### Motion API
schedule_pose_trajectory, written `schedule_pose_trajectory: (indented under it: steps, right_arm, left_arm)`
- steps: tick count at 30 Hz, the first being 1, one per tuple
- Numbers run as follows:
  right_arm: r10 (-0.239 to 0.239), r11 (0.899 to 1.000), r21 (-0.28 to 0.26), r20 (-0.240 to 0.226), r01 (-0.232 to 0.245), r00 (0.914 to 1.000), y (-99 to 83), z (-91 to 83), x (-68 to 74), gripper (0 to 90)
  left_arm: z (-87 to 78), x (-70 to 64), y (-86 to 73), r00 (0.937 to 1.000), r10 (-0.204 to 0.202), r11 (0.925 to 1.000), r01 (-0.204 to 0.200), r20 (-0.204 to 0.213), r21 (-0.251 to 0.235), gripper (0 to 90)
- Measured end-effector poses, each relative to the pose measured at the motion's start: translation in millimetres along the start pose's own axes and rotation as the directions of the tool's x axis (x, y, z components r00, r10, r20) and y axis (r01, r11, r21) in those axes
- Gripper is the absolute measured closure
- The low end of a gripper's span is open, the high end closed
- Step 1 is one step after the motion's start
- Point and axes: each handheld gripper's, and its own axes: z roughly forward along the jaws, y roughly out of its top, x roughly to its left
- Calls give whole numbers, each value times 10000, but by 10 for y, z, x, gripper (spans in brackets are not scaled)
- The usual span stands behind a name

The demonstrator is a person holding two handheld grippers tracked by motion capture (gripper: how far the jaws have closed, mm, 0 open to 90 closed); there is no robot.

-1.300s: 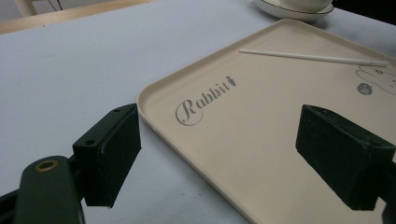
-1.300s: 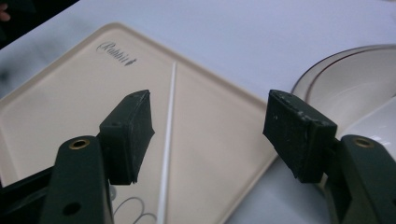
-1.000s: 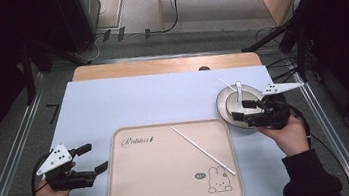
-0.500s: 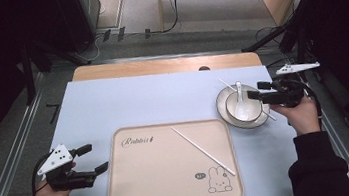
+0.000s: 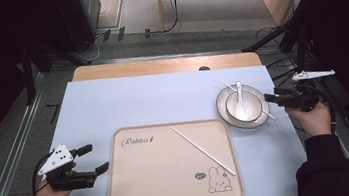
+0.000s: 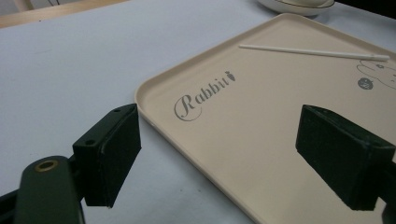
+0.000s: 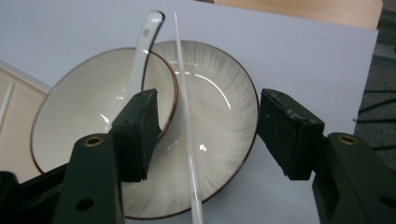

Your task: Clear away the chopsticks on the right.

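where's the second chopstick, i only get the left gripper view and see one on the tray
Observer: The other chopstick lies across the plate, beside the bowl, right of the tray.
Operator: anything in the bowl
Observer: A white spoon stands in it, handle leaning over the rim.
Operator: is the right gripper on that chopstick
Observer: Not gripping. The right gripper is open, its jaws either side of the chopstick, in its own view.
Operator: and my gripper from above
Observer: The left gripper is open, just left of the tray.
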Motion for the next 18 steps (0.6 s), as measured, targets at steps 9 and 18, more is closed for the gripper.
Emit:
schedule_pose_trajectory:
  steps: [9,18]
  right_arm:
    - [189,9947,1016,-7,-187,9998,-211,152,-70,593]
    - [-258,9860,1640,-262,297,9993,-262,355,-22,686]
  left_arm:
    - [-1,-2,2,10000,58,10000,-58,-10,54,145]
    - [1,0,1,10000,49,9999,-49,-27,95,145]
